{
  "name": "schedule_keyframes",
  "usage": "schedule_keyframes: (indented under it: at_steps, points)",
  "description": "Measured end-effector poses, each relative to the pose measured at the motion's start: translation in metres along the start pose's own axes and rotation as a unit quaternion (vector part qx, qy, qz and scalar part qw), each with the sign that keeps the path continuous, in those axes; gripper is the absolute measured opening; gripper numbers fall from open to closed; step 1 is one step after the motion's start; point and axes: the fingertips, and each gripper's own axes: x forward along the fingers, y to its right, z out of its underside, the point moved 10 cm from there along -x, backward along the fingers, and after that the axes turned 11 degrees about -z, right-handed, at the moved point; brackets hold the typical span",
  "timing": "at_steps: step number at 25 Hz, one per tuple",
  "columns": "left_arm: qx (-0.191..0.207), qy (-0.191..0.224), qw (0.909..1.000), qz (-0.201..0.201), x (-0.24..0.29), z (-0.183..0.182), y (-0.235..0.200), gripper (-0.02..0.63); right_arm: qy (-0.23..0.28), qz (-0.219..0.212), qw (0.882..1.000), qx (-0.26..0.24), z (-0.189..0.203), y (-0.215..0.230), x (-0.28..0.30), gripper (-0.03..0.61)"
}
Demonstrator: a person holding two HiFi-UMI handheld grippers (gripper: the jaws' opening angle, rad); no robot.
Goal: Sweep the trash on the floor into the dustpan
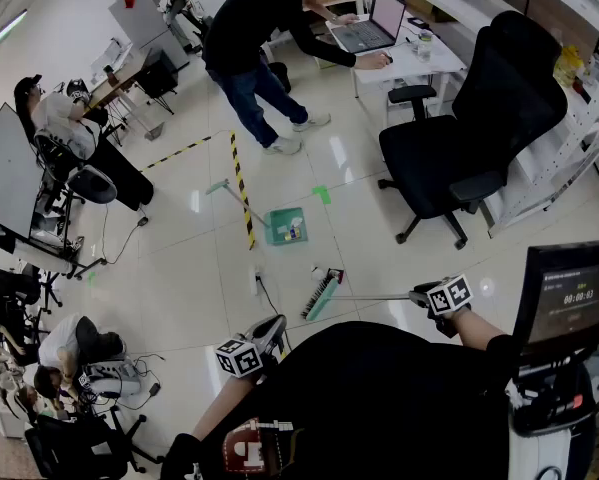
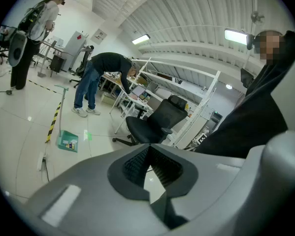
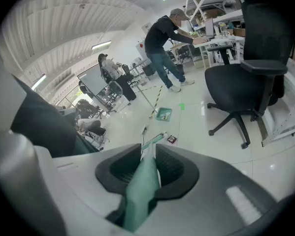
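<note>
Ahead, trash (image 1: 335, 277) lies just beside the broom head (image 1: 319, 296), dustpan (image 1: 284, 226) beyond — right gripper (image 3: 148, 166) clamps the handle (image 1: 374, 297), left gripper (image 2: 148, 163) closed, empty.

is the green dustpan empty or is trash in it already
Not empty: the green plastic dustpan on the floor holds a few small pieces.

Head view: from high up, steeply down onto the pale floor (image 1: 179, 268), green dustpan (image 1: 285, 226) some way ahead. Left gripper view: low, across the floor toward the black office chair (image 2: 157, 124). Right gripper view: low, out along the green broom handle (image 3: 142, 191). Shared by all three: dustpan, chair, yellow-black floor tape (image 1: 241, 190).
</note>
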Motion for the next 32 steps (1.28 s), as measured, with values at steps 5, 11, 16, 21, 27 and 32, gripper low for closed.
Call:
schedule_keyframes:
  at_steps: [5,11,16,21,27,32]
  points:
    - [-0.001,0.009,0.9998,-0.016,0.016,-0.002,0.023,-0.003,-0.003,-0.005,1.000,-0.028,-0.020,0.026,-0.014,0.083]
    - [-0.018,0.015,0.9989,-0.041,0.020,0.003,0.036,-0.003,-0.009,-0.020,0.998,-0.055,-0.057,0.050,-0.009,0.083]
    - [-0.029,0.021,0.9985,-0.042,0.019,0.005,0.023,-0.003,-0.013,-0.022,0.998,-0.056,-0.089,0.053,0.014,0.083]
    - [-0.049,0.039,0.9979,-0.019,0.015,-0.002,-0.033,-0.003,-0.026,-0.007,0.999,-0.046,-0.124,0.032,0.059,0.083]
    - [-0.029,-0.001,0.9985,0.047,0.034,-0.031,-0.150,-0.003,-0.067,0.038,0.997,-0.011,-0.167,0.002,0.142,0.083]
    - [-0.006,-0.024,0.9961,0.085,0.040,-0.071,-0.228,-0.003,-0.099,0.071,0.992,0.031,-0.199,-0.015,0.200,0.083]
